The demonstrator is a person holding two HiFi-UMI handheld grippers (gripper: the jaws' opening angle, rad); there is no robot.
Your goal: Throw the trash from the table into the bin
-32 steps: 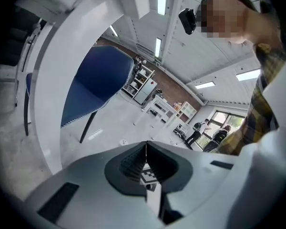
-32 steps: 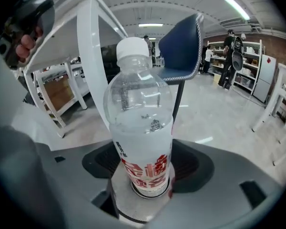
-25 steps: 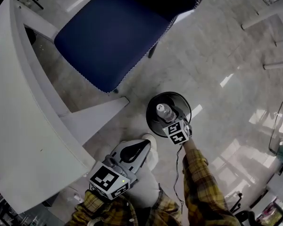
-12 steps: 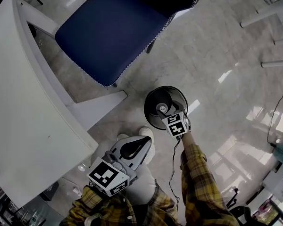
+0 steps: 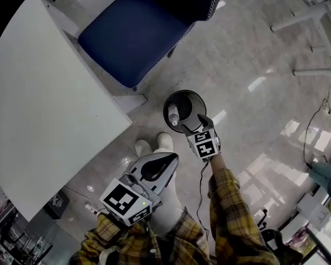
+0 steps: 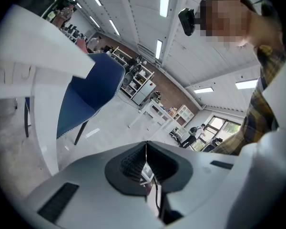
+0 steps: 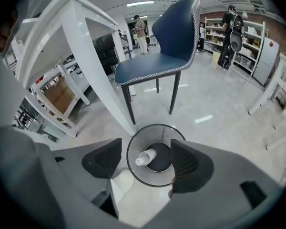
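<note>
A round black wire bin [image 5: 183, 110] stands on the floor beside the white table [image 5: 38, 120]. A clear plastic bottle [image 5: 174, 115] lies inside it, also seen in the right gripper view as the bottle [image 7: 146, 157] in the bin [image 7: 133, 168]. My right gripper [image 5: 194, 125] hangs above the bin's near rim, pointing steeply down, jaws wide open with nothing between them. My left gripper [image 5: 164, 162] is lower left, near the person's white shoes, with its pads [image 6: 138, 162] pressed together and nothing held.
A blue chair [image 5: 135, 35] stands beyond the bin, next to the table's white leg [image 7: 102, 66]. White furniture legs [image 5: 303, 21] cross the floor at the upper right. A cable [image 5: 203, 203] hangs along the person's plaid sleeve. People stand far off by shelves.
Both grippers and the view have risen: the bin looks smaller and farther below. The bottle still lies in the bin. The right jaws stay open, the left shut.
</note>
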